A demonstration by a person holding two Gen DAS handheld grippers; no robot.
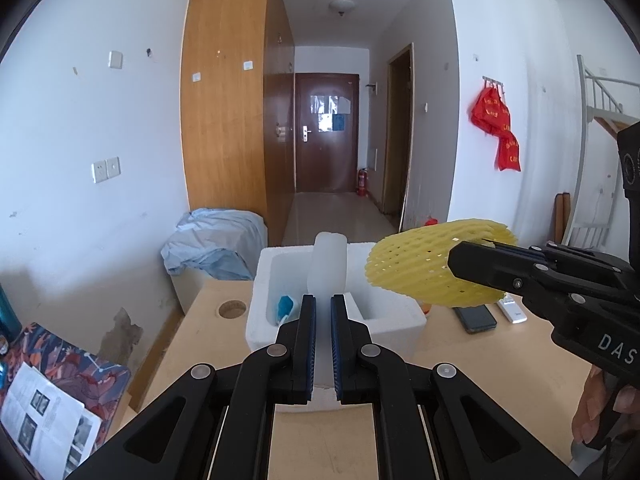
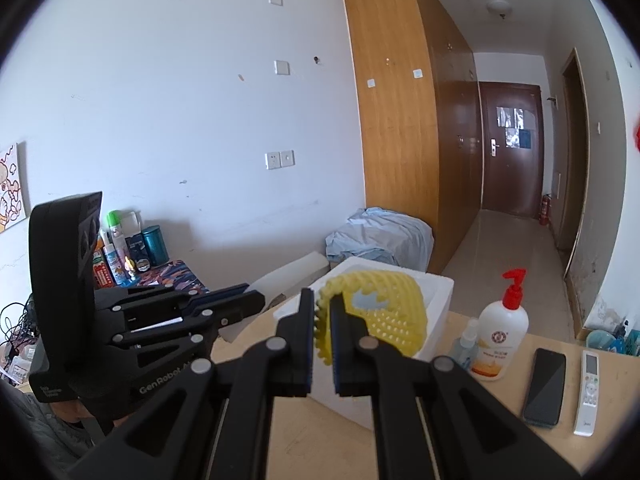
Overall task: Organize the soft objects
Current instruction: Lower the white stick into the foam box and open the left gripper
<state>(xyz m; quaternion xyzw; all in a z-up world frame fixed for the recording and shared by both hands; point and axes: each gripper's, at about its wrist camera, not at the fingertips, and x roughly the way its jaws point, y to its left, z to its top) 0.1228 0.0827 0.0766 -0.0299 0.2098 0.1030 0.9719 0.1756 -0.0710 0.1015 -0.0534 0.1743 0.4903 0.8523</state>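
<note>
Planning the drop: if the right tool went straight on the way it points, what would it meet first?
Probably the white foam box: the right tool, shut on the yellow foam net, points over its open top. Depth is unclear.

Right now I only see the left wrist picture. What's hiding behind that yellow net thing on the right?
Observer: A white lotion bottle with a red pump stands on the table beside the white foam box.
Operator: Anything else there?
Observer: A small clear spray bottle stands between that bottle and the box.
Operator: How is the net held?
Observer: The right gripper pinches the yellow net by its rim, above the box.
</note>
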